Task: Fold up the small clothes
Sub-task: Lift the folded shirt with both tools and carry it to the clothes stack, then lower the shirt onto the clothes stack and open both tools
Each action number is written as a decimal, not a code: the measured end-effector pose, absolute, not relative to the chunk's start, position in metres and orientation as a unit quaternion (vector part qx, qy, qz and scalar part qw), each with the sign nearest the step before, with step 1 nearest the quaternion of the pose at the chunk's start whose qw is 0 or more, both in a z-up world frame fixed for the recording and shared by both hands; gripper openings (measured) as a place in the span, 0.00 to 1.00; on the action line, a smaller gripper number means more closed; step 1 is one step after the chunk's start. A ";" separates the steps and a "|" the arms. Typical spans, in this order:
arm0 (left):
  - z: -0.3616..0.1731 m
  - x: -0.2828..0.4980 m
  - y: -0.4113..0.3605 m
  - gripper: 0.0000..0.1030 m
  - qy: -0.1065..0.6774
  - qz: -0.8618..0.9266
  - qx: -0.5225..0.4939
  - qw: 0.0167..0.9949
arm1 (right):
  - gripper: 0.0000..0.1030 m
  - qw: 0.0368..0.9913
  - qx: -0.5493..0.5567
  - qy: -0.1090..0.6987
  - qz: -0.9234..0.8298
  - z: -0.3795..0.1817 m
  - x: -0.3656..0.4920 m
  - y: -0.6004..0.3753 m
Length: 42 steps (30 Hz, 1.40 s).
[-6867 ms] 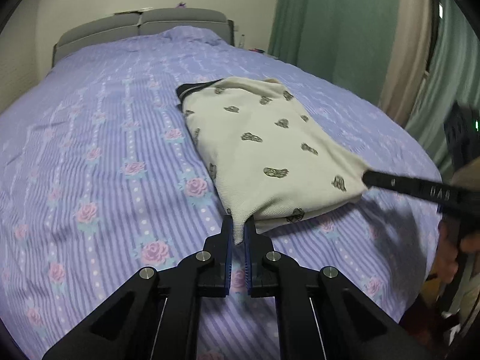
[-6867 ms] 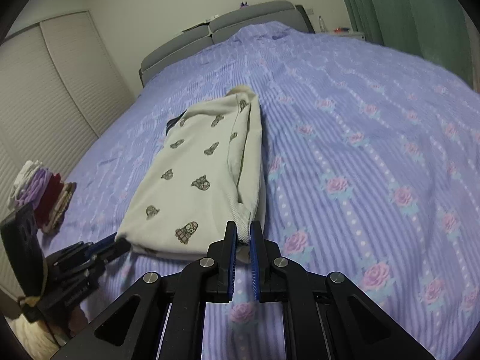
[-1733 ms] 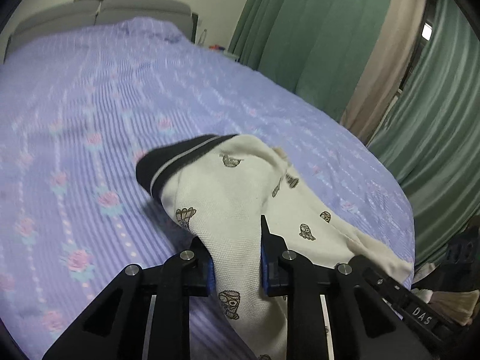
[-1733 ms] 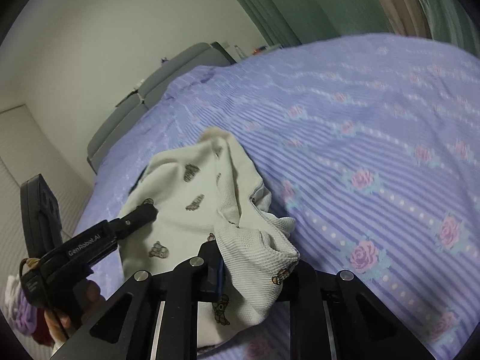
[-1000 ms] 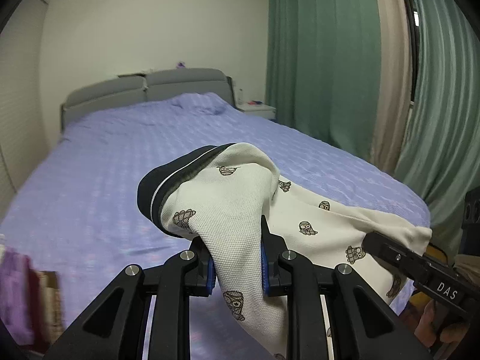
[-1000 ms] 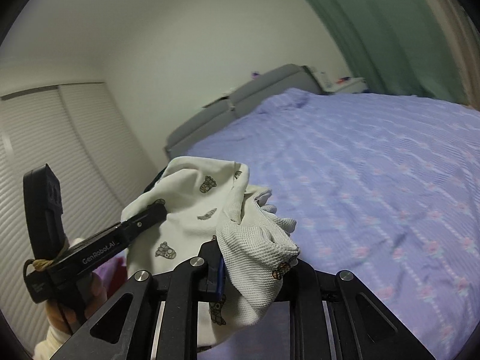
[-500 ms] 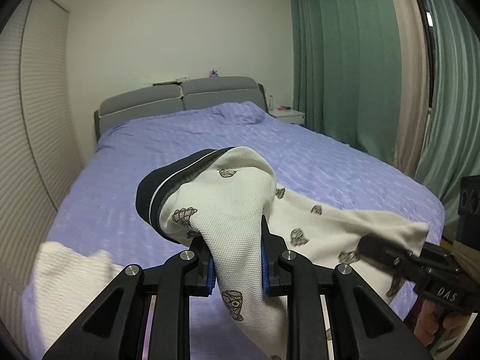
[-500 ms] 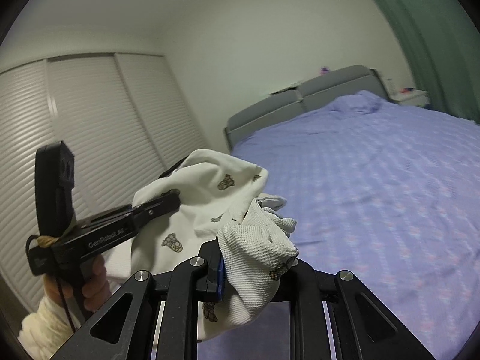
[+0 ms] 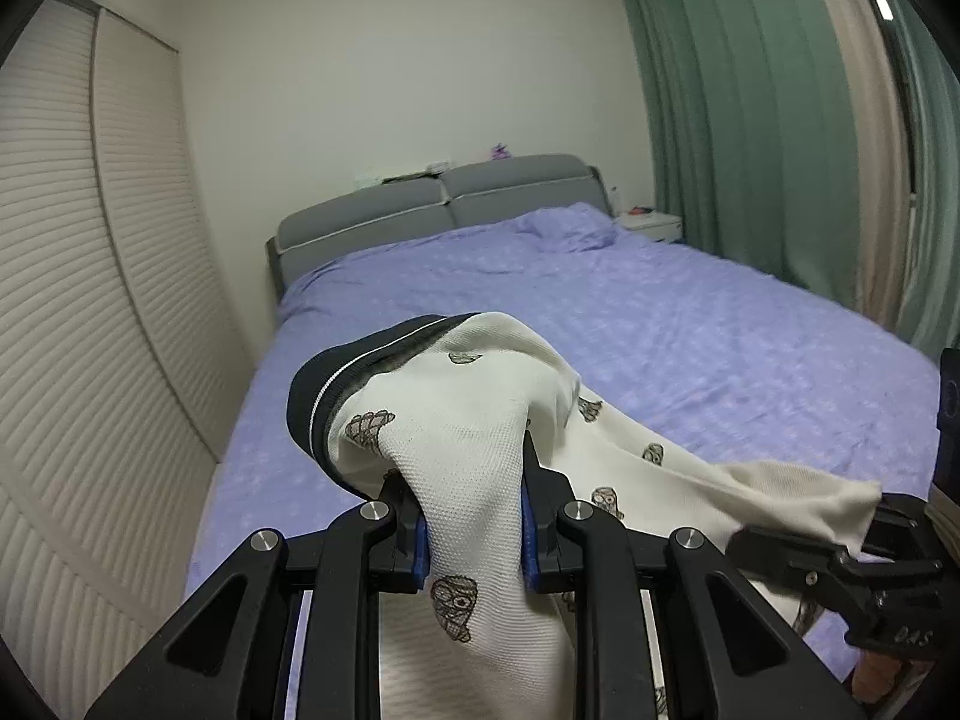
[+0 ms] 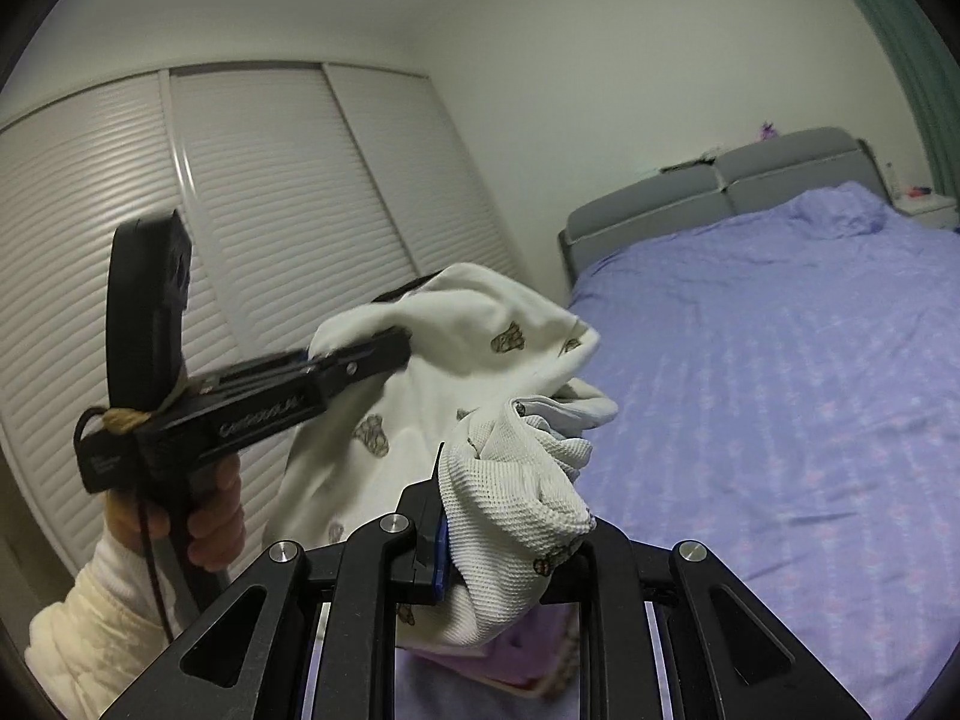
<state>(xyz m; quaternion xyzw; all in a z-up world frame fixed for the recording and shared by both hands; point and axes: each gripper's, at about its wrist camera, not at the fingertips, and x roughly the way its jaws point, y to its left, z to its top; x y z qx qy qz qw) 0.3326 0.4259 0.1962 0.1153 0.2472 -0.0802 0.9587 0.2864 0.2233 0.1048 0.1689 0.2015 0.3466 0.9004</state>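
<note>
Left wrist view: my two grippers, left gripper [image 9: 474,504] and right gripper [image 10: 510,540], each pinch one cream printed shirt [image 9: 480,420], holding it in the air beside one purple bed [image 9: 690,324] and one shuttered wardrobe [image 10: 270,192].

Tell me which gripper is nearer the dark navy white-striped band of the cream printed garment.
Left. The left gripper clamps the cream printed garment right beside its dark navy striped band; the right gripper grips the opposite end, away from it.
</note>
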 end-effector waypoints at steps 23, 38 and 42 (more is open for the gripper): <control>0.143 0.341 0.515 0.67 0.297 0.034 0.055 0.953 | 0.41 0.871 0.191 0.277 0.359 0.039 0.272 0.284; 0.120 0.384 0.513 0.16 0.333 0.043 -0.005 0.942 | 0.33 0.870 0.200 0.312 0.326 0.026 0.276 0.255; 0.118 0.402 0.512 0.16 0.346 0.074 0.026 0.935 | 0.33 0.869 0.213 0.324 0.308 0.021 0.278 0.252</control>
